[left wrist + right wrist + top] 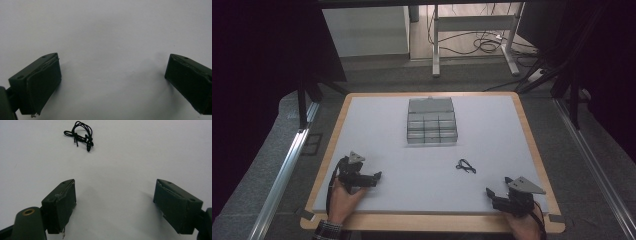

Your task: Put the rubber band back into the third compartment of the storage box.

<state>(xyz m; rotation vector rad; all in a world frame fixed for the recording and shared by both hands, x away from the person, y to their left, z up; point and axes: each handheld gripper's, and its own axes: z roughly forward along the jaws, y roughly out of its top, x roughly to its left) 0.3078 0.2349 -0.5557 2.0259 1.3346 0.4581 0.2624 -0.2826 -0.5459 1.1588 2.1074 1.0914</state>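
Grippers parked, cord waiting mid-bench

Both tools rest low at the near edge of the bench (377, 120), which reads as a ready stance. The left gripper (371, 178) has its fingers (40, 85) spread over bare white surface. The right gripper (493, 196) is likewise spread and empty, aimed toward a small black cord (80, 135) lying loose ahead of it. A grey compartment box (432, 121) sits farther back, well apart from the cord, probably where the cord belongs.
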